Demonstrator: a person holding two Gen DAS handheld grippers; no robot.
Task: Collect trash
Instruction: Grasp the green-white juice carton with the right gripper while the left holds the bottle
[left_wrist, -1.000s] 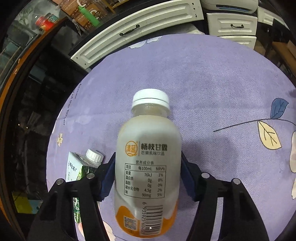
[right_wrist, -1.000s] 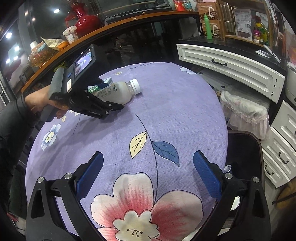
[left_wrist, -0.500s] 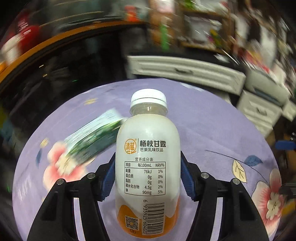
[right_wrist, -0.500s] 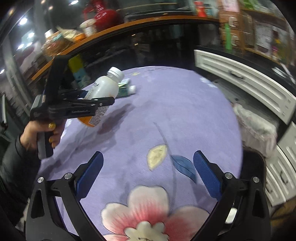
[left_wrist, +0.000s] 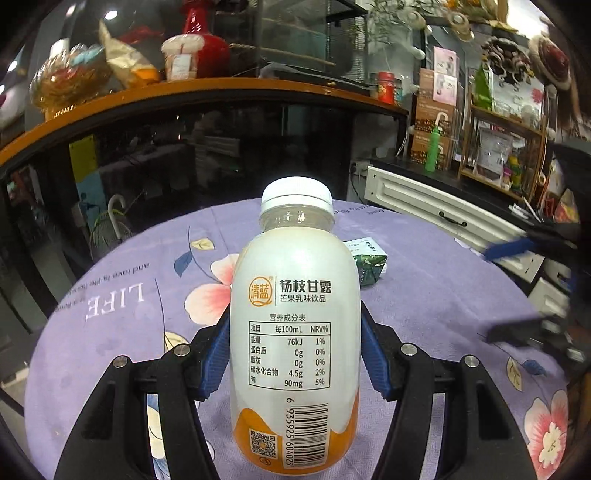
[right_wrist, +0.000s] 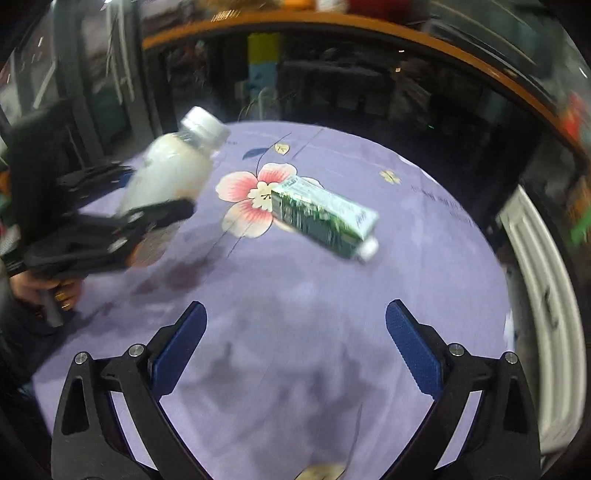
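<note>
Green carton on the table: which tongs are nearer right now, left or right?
Right, as far as the views show. The right tongs hang open, aimed at the green carton lying on the purple tablecloth. The left tongs are off to its side, raised, clamping the white bottle.

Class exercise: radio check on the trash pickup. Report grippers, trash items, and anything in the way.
Left gripper shut on bottle, lifted off the table. Right gripper open, empty. Green carton lying on its side ahead of it. Nothing between them.

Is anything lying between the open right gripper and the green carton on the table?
No. In the right wrist view, only bare purple tablecloth separates the right gripper from the carton.
</note>
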